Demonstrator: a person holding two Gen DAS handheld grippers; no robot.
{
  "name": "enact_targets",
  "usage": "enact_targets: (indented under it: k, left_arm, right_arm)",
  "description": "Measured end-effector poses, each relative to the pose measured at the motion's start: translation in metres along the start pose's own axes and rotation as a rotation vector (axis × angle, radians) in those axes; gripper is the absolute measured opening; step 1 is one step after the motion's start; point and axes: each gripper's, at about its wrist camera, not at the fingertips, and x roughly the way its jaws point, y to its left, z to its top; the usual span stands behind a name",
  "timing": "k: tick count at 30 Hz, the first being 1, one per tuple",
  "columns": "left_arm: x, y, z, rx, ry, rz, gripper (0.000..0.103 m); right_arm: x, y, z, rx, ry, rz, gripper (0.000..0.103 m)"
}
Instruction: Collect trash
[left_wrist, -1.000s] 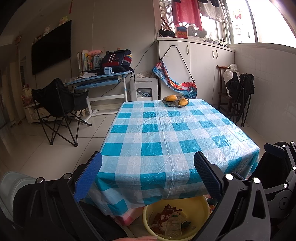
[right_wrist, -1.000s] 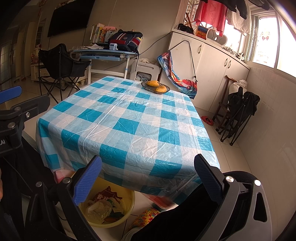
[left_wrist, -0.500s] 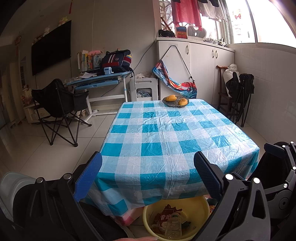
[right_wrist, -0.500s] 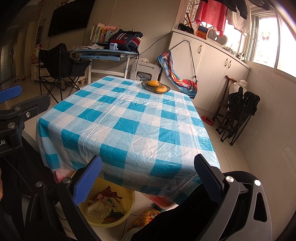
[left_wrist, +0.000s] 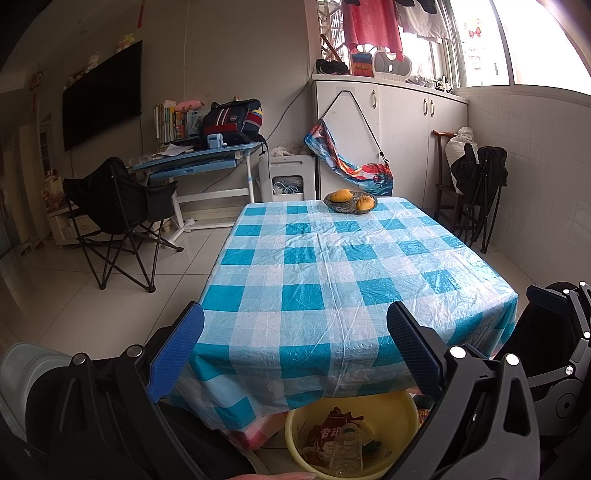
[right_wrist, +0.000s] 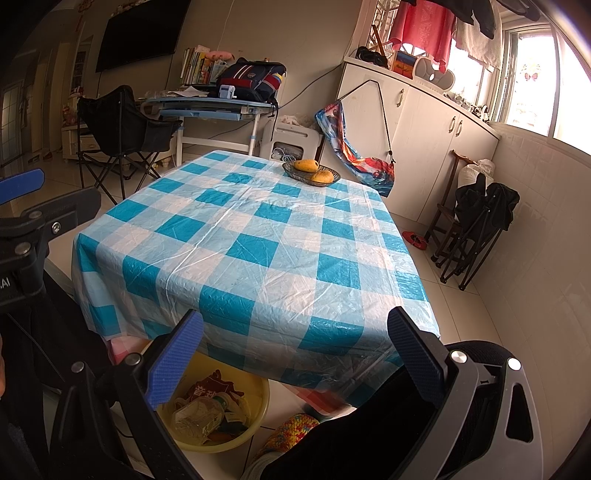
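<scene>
Trash (left_wrist: 338, 439) fills the yellow basin (left_wrist: 402, 402) under the checked table (left_wrist: 314, 280) — mangoes (left_wrist: 340, 195) in its basket (left_wrist: 349, 208); left gripper (left_wrist: 295, 345) and right gripper (right_wrist: 295, 349) gape wide, empty.

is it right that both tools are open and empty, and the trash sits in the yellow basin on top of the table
Not quite. The yellow basin with the trash sits on the floor below the table edge, as the right wrist view shows. Both the left tool and right tool are open and empty.

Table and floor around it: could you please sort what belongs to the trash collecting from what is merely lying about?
Job:
- yellow basin under the table edge
- red wrapper in it
- clear plastic bottle in it
- left gripper, open
- right gripper, open

Lying about:
- fruit basket
- folding chair
- backpack
</scene>
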Motion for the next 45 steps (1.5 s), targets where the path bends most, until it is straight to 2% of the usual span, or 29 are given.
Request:
enact_targets:
  k: [45]
  left_arm:
    - [0.0003, 0.0001, -0.0004, 0.001, 0.0, -0.001, 0.096]
  right_arm:
    - [-0.0001, -0.0001, 0.0012, -0.002, 0.003, -0.001, 0.095]
